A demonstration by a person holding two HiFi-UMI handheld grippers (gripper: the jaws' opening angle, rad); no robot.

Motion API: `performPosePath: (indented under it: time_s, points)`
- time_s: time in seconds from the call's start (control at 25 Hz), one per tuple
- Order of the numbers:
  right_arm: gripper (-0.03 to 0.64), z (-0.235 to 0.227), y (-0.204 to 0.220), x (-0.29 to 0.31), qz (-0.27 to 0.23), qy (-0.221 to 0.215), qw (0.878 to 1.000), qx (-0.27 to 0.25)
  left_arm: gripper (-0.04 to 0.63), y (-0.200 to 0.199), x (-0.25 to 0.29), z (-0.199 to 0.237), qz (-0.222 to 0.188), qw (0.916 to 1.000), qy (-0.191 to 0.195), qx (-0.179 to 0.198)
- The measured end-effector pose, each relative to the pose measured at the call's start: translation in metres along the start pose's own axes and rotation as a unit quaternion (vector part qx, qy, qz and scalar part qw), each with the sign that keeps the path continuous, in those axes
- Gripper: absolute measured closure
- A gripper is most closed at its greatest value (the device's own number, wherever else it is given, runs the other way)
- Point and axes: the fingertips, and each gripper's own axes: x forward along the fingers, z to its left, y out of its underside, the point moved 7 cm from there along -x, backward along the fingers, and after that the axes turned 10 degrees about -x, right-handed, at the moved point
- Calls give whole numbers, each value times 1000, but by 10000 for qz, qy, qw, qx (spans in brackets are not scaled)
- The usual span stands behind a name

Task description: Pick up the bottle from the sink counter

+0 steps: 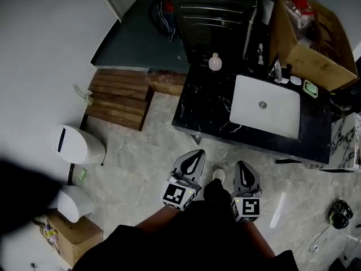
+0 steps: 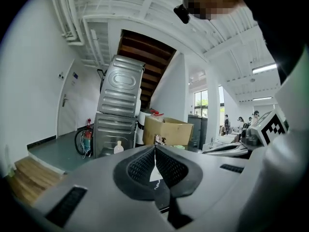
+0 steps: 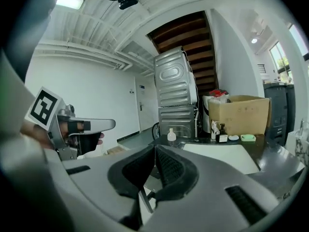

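A small, round, pale bottle (image 1: 215, 62) stands on the far left corner of the black marble sink counter (image 1: 206, 109), left of the white basin (image 1: 265, 106). Both grippers hang over the floor in front of the counter, well short of the bottle. My left gripper (image 1: 195, 153) is shut with nothing in it, and so is my right gripper (image 1: 242, 164). In the left gripper view the bottle (image 2: 119, 148) shows far off, left of the closed tips (image 2: 155, 147). The right gripper view has the bottle (image 3: 171, 136) just above its closed tips (image 3: 155, 147).
A big cardboard box (image 1: 310, 38) sits at the counter's back right, with a green soap dish (image 1: 310, 88) and small bottles beside it. Stacked grey metal appliances (image 1: 211, 10) stand behind the counter. A wooden pallet (image 1: 121, 97) and a white bin (image 1: 79, 145) are to the left.
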Motion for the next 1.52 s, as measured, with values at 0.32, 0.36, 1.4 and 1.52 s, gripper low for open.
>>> performPosePath:
  time_s: [0.32,0.36,1.4,1.52]
  points:
    - [577,-46,0,46,-51,-399,9991,109,580,-15,48,11,-49,9989,-457,-13]
    - [577,-48,-2,52,-64,-498,9987,119,580,-16,52,12,-61,9985,-540,-51]
    - [577,-111,-36,121,-224,-420,9989,-29,580,-33,152,69,-99,9969,-774,-71]
    - [577,-111,-37,136,-134,-371,9992,-66,580,-39,171,87,-114,9974,-714,-61]
